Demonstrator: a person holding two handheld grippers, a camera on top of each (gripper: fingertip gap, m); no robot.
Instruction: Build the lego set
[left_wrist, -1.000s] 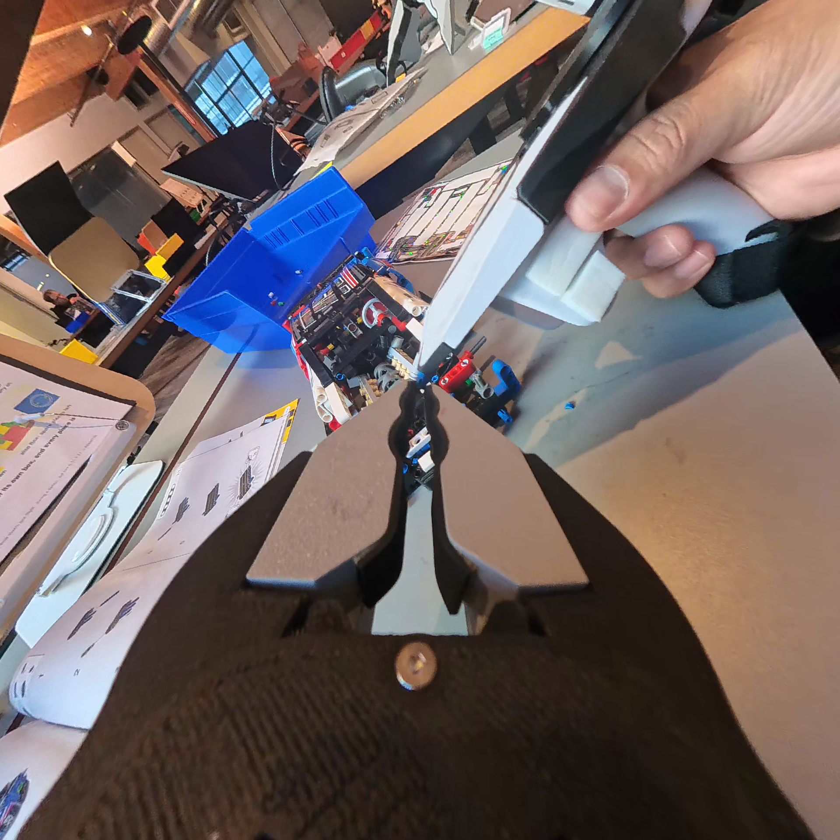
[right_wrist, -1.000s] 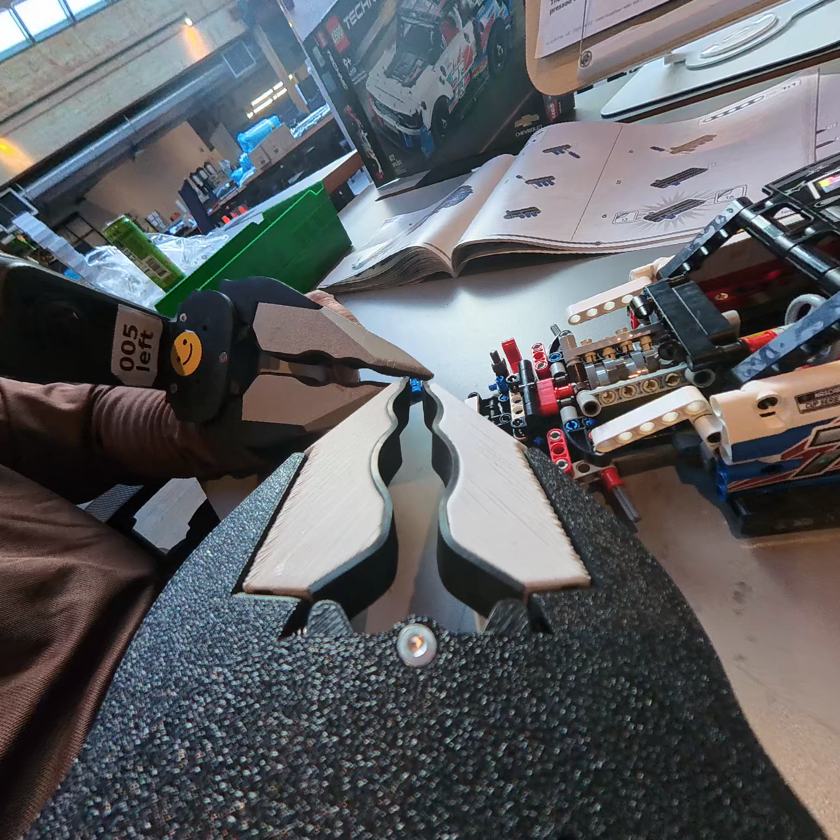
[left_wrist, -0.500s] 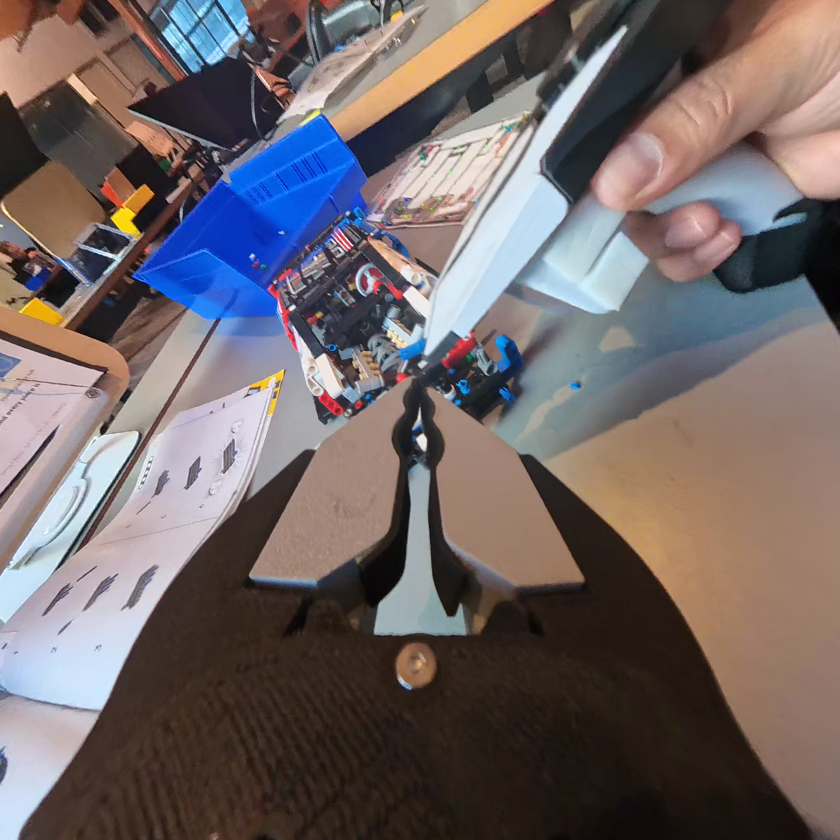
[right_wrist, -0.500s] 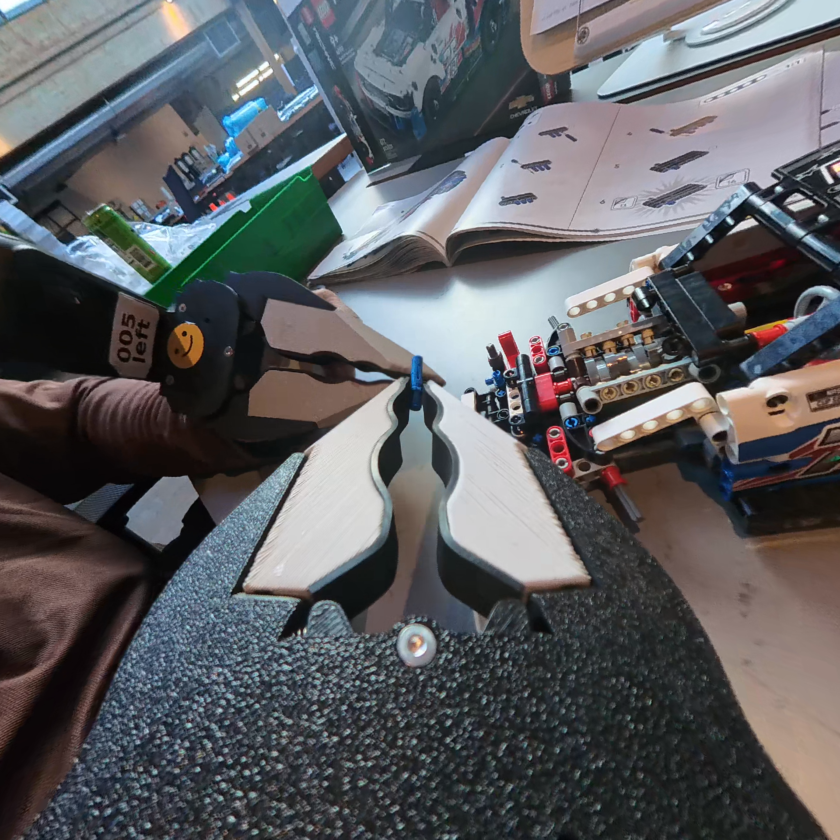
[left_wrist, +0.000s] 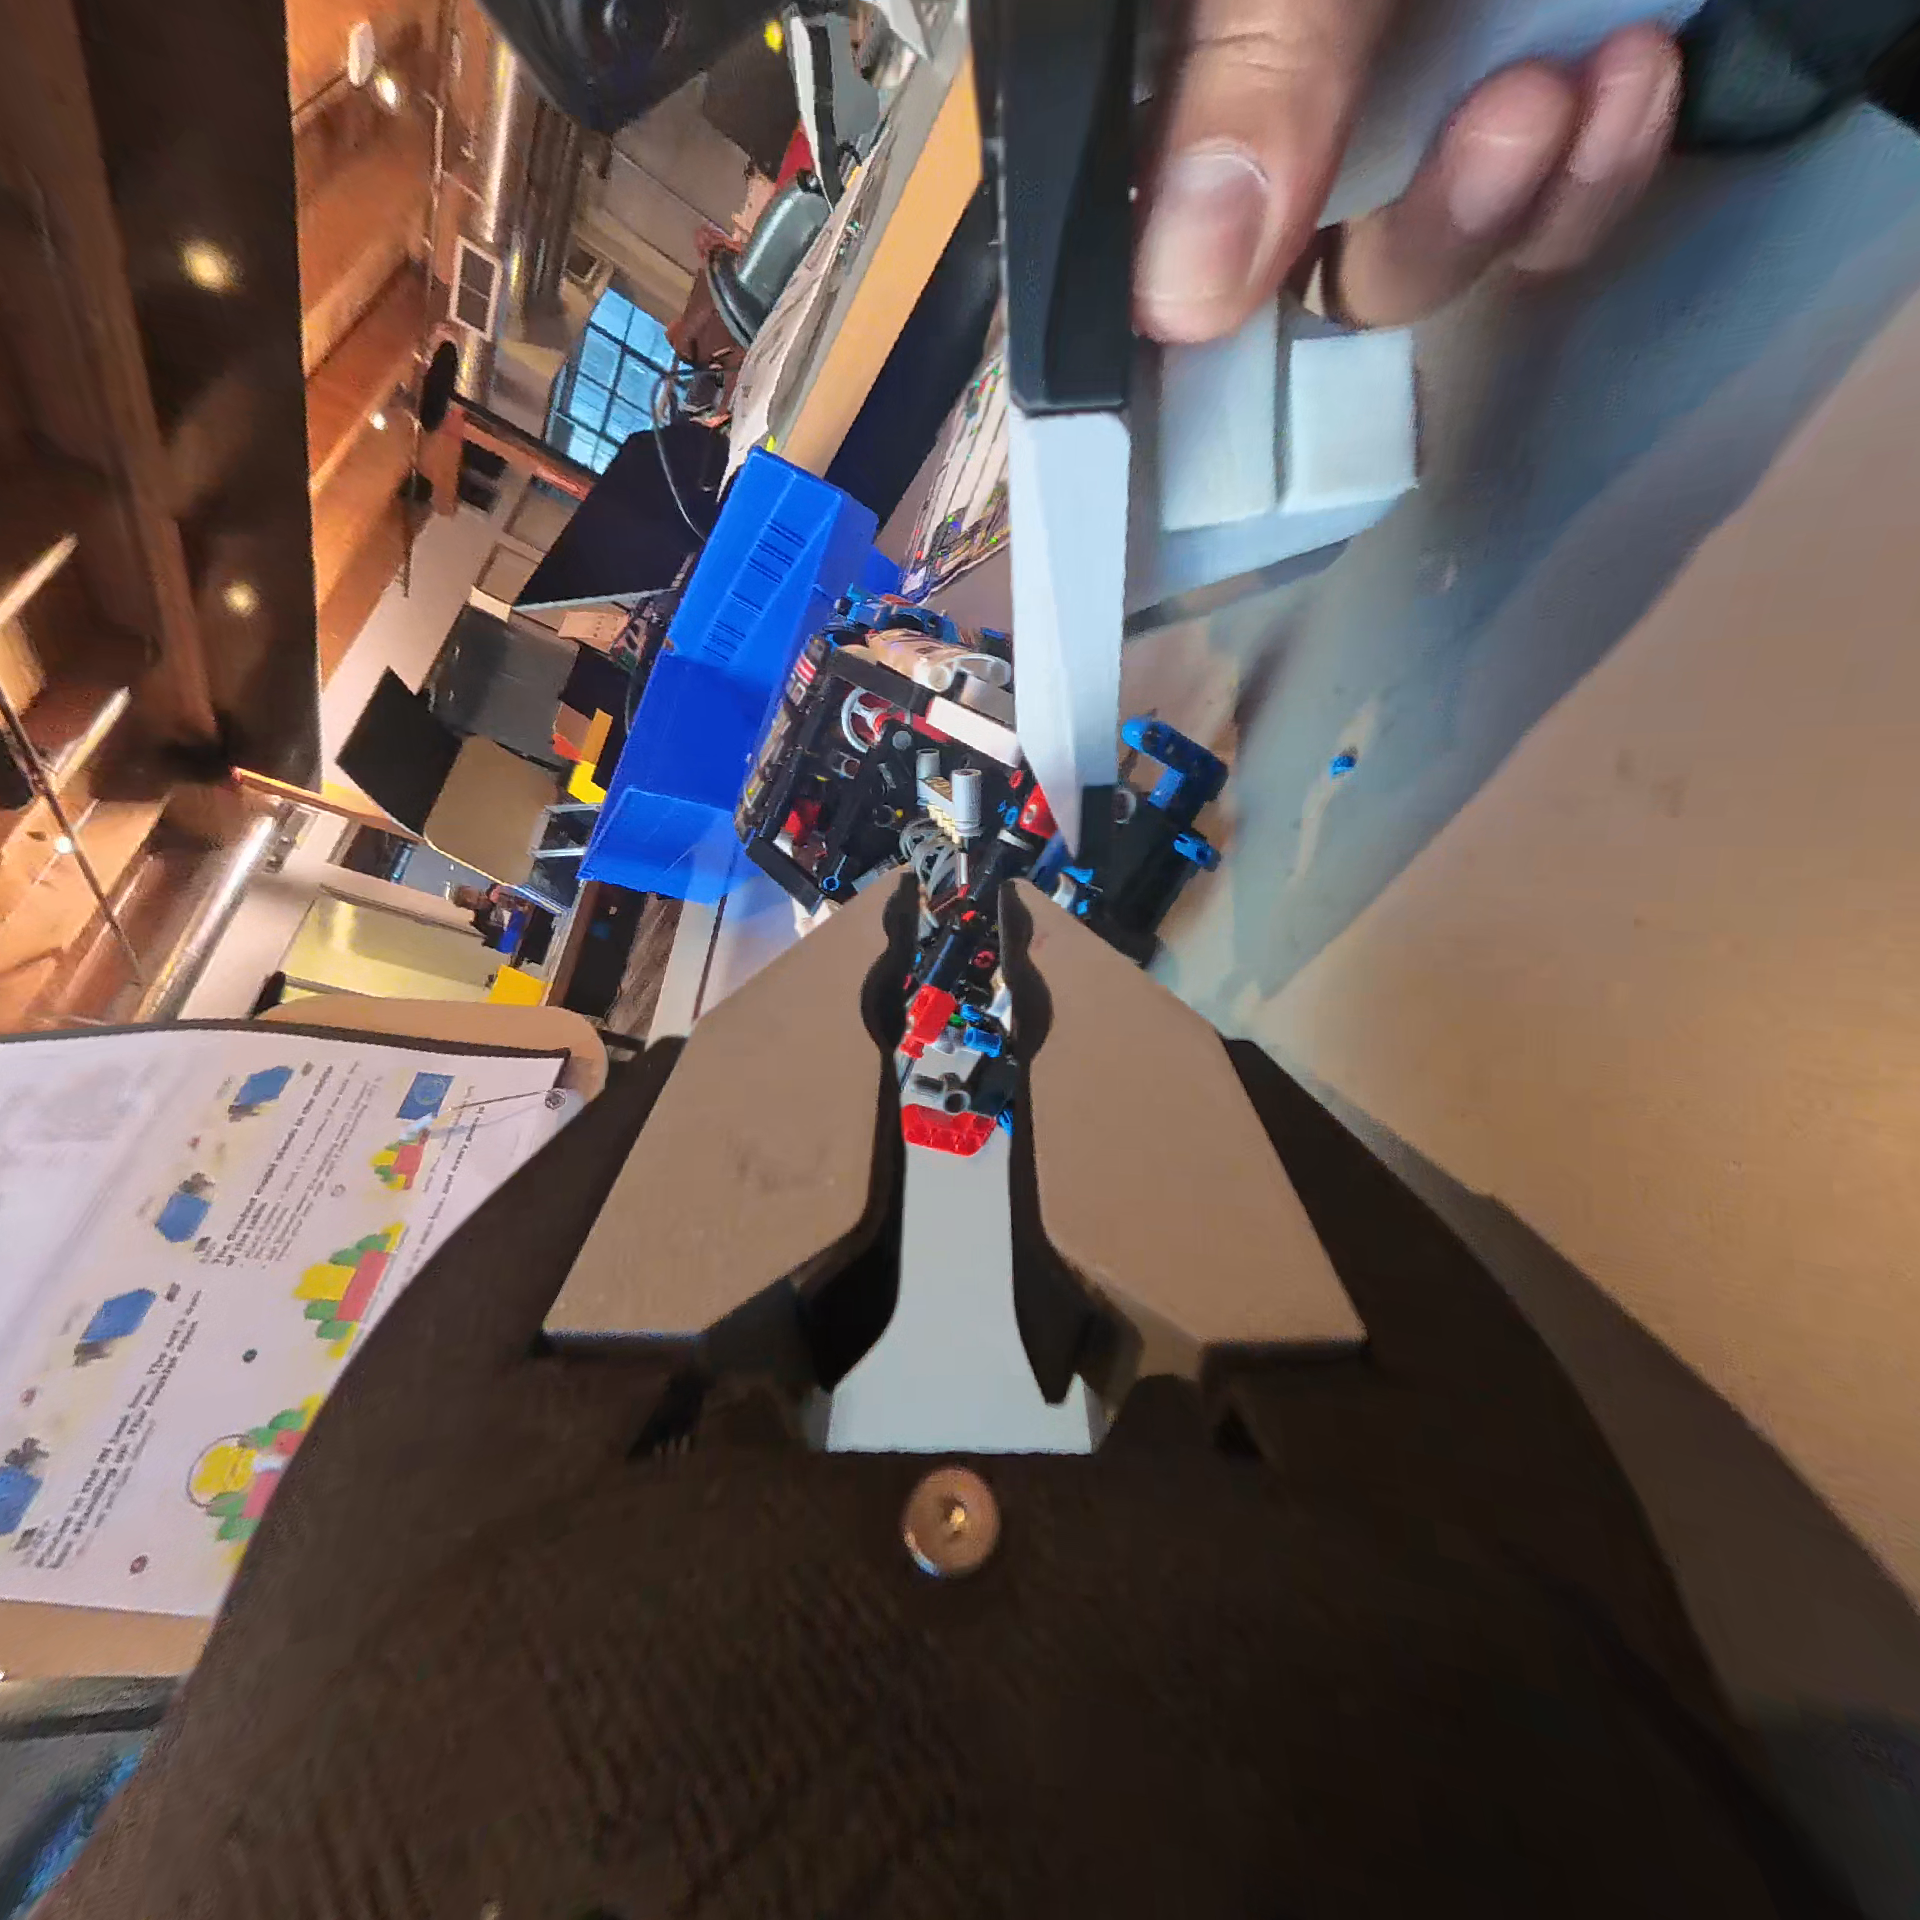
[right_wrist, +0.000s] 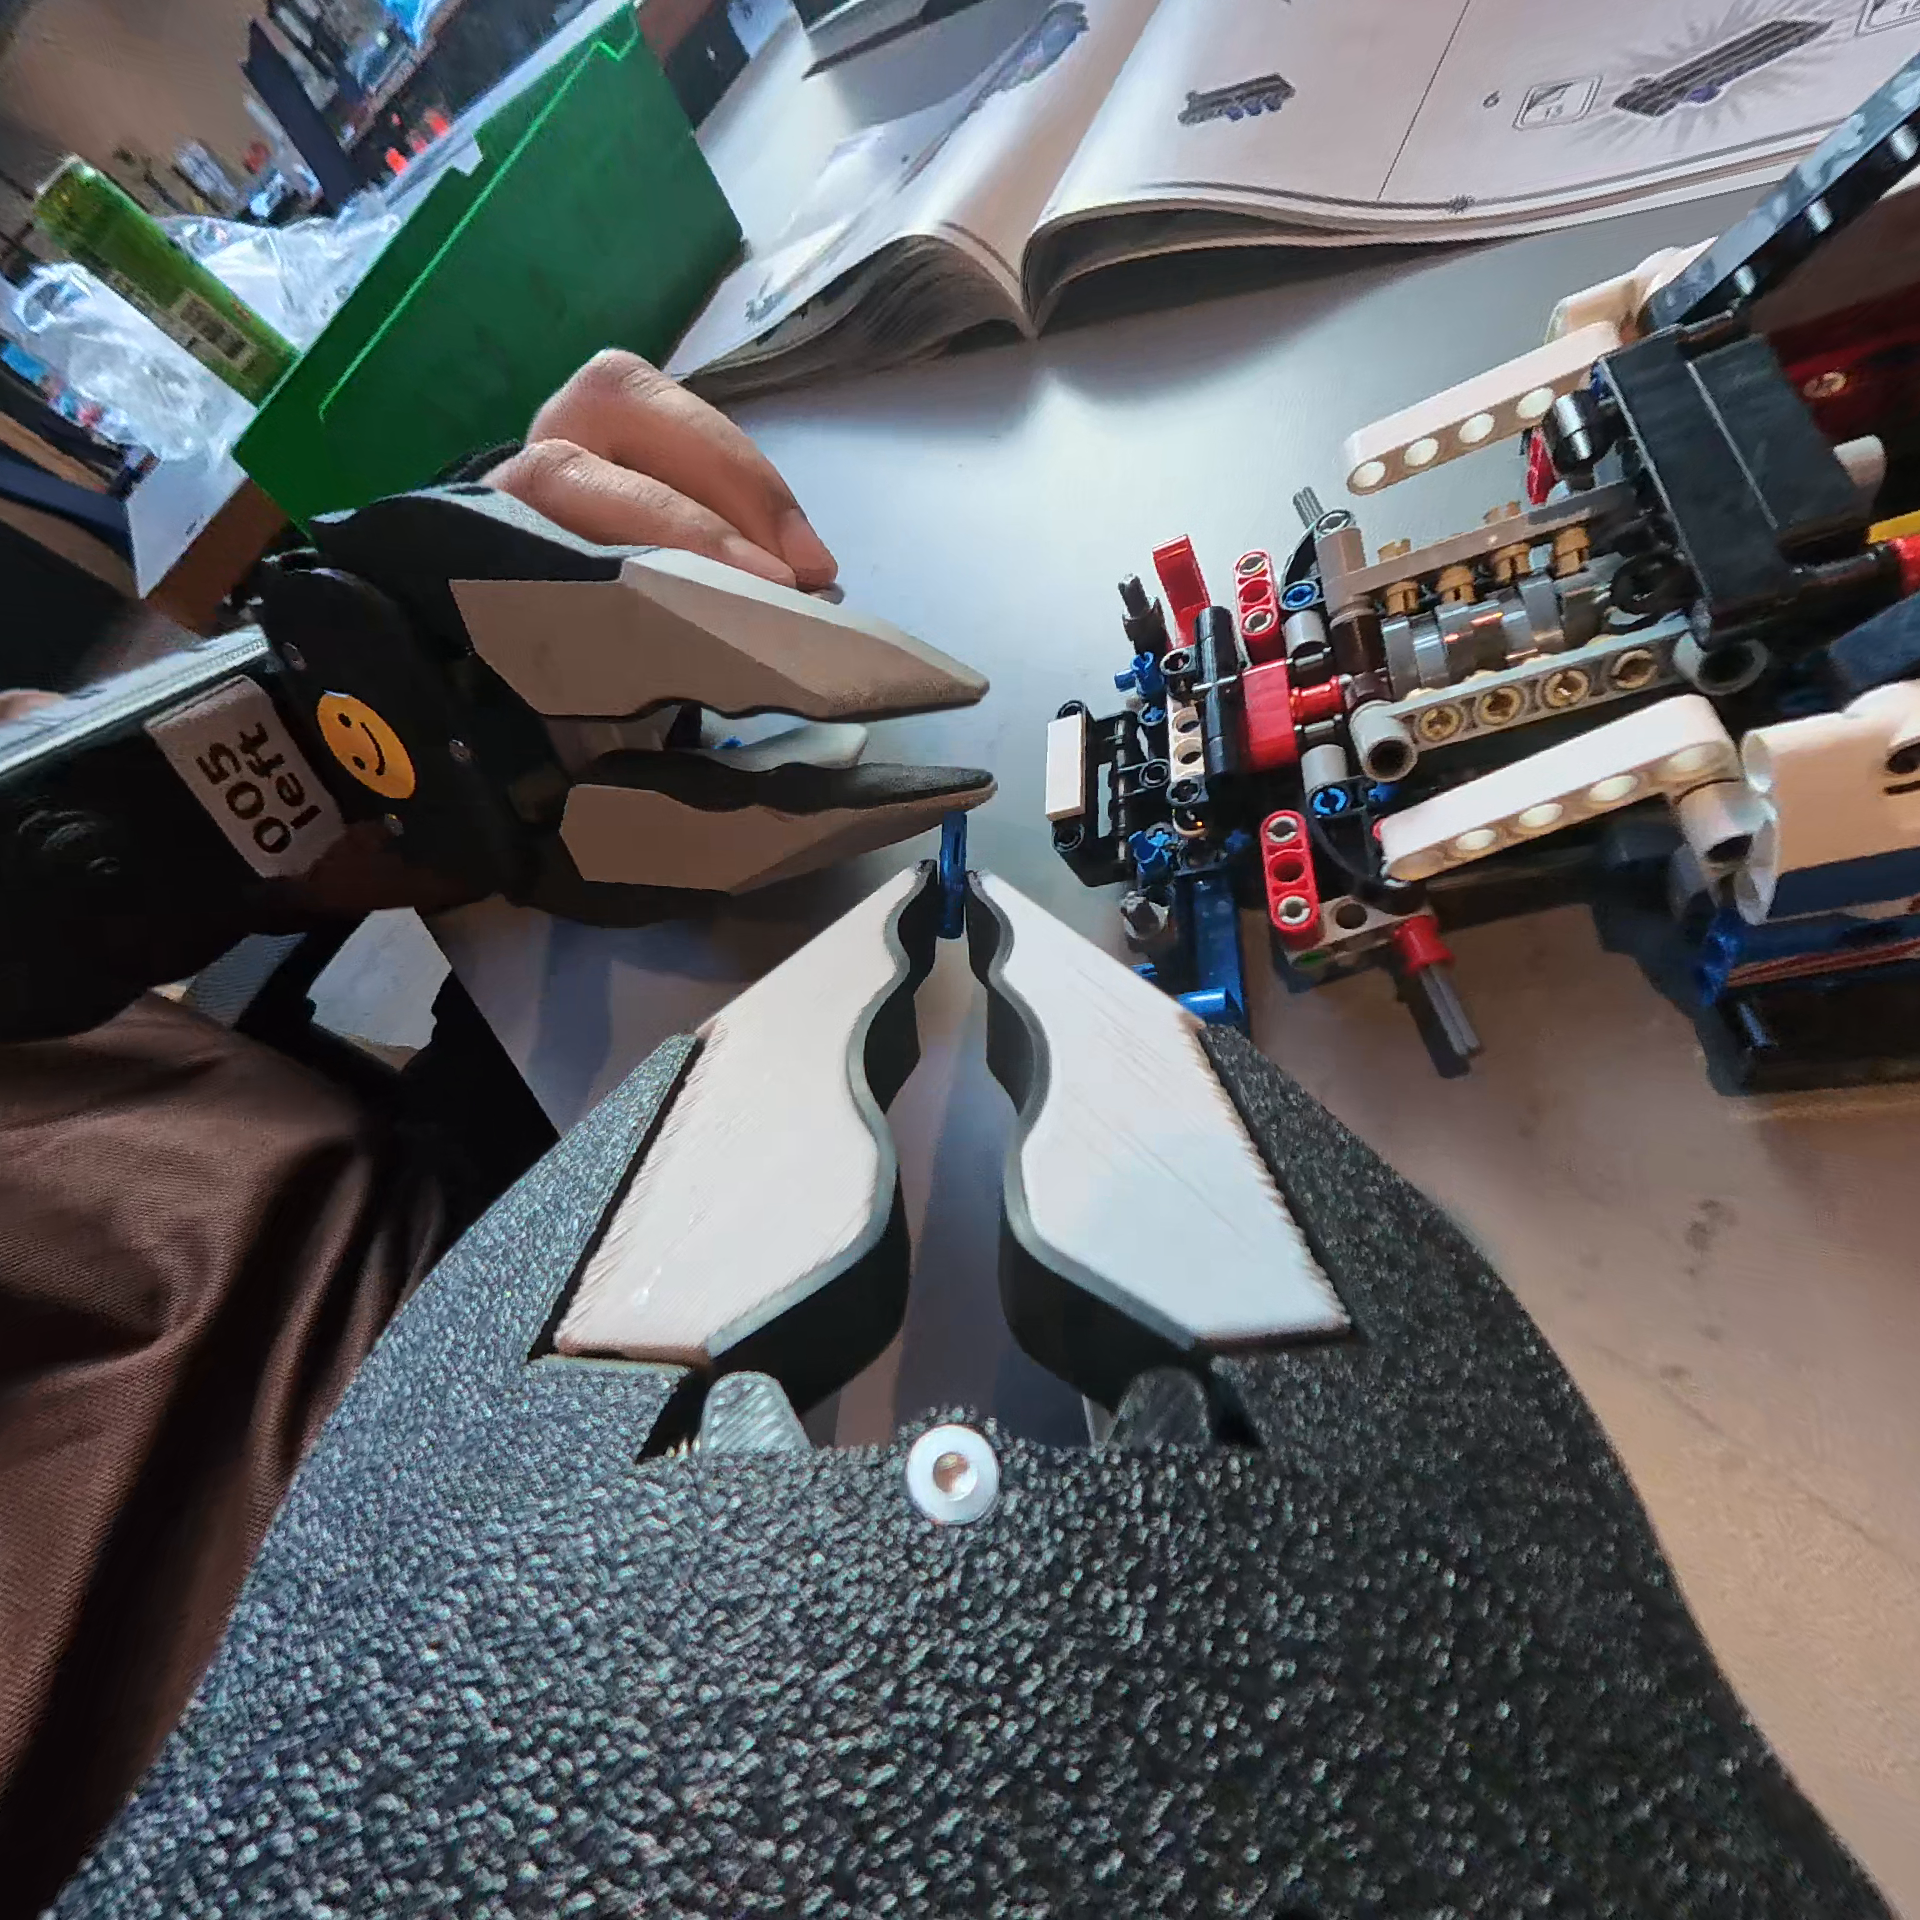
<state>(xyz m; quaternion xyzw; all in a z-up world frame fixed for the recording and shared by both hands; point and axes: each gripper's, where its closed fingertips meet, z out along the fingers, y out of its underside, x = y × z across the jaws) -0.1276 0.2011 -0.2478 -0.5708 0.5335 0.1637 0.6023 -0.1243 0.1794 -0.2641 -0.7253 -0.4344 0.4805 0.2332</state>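
A partly built car model (right_wrist: 1558, 665) lies on the grey bench (right_wrist: 1662, 1299) at the right, its black frame, white pierced beams, red connectors and grey engine row with gold caps all exposed. A small blue pin (right_wrist: 952, 873) stands upright, pinched between the tips of the right tool (right_wrist: 948, 883), left of the model and apart from it.
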